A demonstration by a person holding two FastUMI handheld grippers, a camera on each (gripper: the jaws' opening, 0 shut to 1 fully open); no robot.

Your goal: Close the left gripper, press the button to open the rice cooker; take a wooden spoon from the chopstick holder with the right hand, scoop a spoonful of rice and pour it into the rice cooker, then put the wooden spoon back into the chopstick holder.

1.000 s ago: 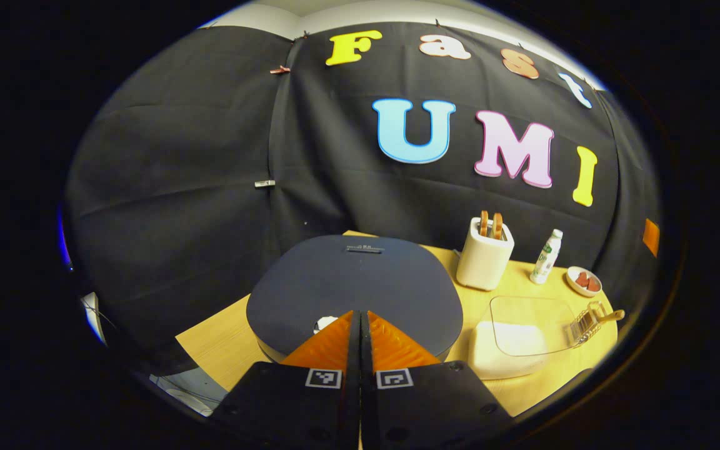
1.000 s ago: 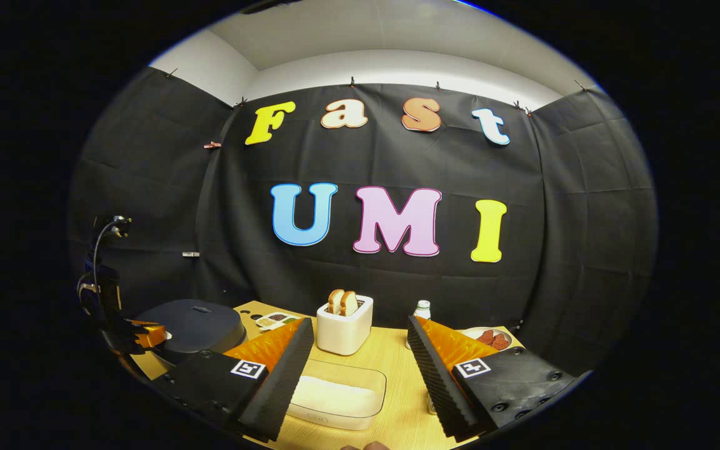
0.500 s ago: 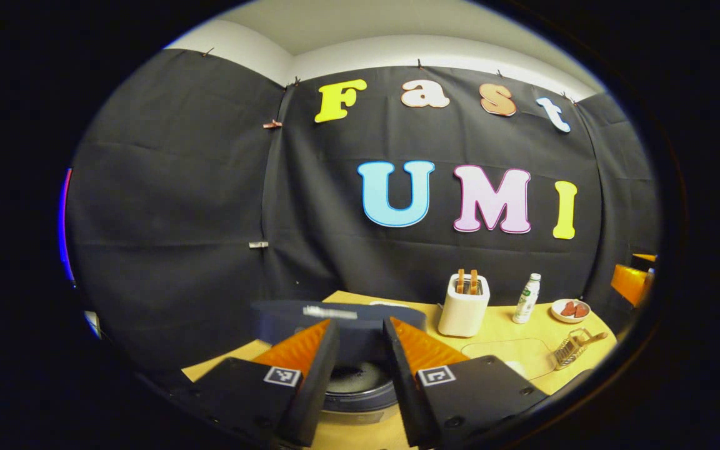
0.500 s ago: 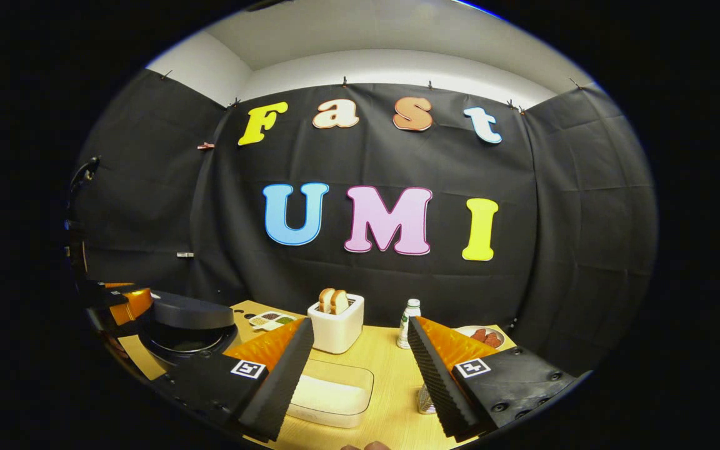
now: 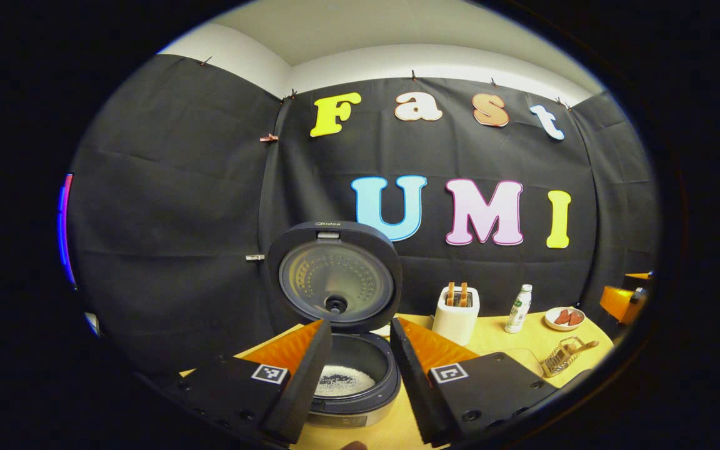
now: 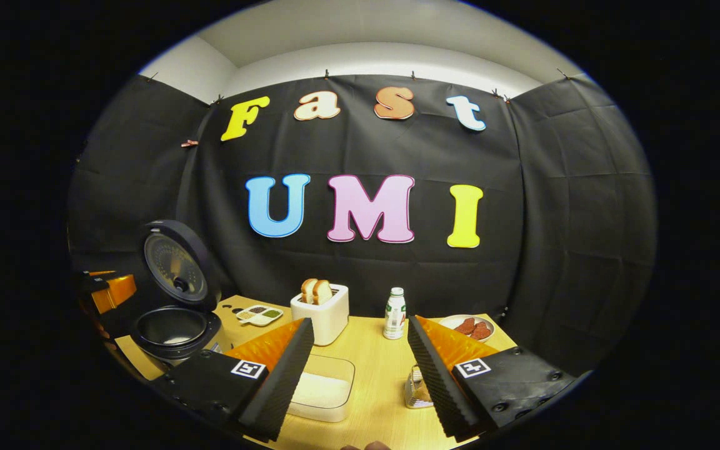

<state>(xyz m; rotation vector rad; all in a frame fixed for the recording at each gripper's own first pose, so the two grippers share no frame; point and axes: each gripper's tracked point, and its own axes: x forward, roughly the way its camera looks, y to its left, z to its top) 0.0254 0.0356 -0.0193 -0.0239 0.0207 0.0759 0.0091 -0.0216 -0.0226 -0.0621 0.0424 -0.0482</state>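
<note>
1. Two sets of tongs are spread and hold nothing. The left tongs (image 5: 360, 350) hover just in front of the rice cooker (image 5: 350, 381), whose pot shows in the gap between their fingers; the right tongs (image 6: 360, 353) hang over the middle of the worktop (image 6: 379, 375).

2. Between the left tongs, the pot holds a small patch of white rice (image 5: 342, 380) at its bottom. The cooker lid (image 5: 334, 275) stands upright behind the pot, its inner plate facing the camera, so the button step looks done.

3. In the right gripper view the open cooker sits at the far left of the worktop, and the left tongs show as a small shape just beside it.

4. Between the right tongs lies a clear rice container (image 6: 322, 390) with white rice in it. A wire chopstick holder (image 6: 416, 387) stands just beside the inner face of the right finger, partly hidden by it.

5. From the left gripper view the same chopstick holder lies toward the worktop's right edge, with the wooden spoon (image 5: 585, 345) poking out of it at a slant.

6. Farther back stand a white toaster (image 6: 321, 315) with bread, a small bottle (image 6: 394, 314), a plate of red pieces (image 6: 469, 325) and a divided dish (image 6: 260, 314).

7. My judgement: the step in hand is fetching the spoon. The next move calls for the right tongs to shift toward the holder, line up across the slanted handle, and pinch it firmly enough to lift it without dragging the light wire holder along.
</note>
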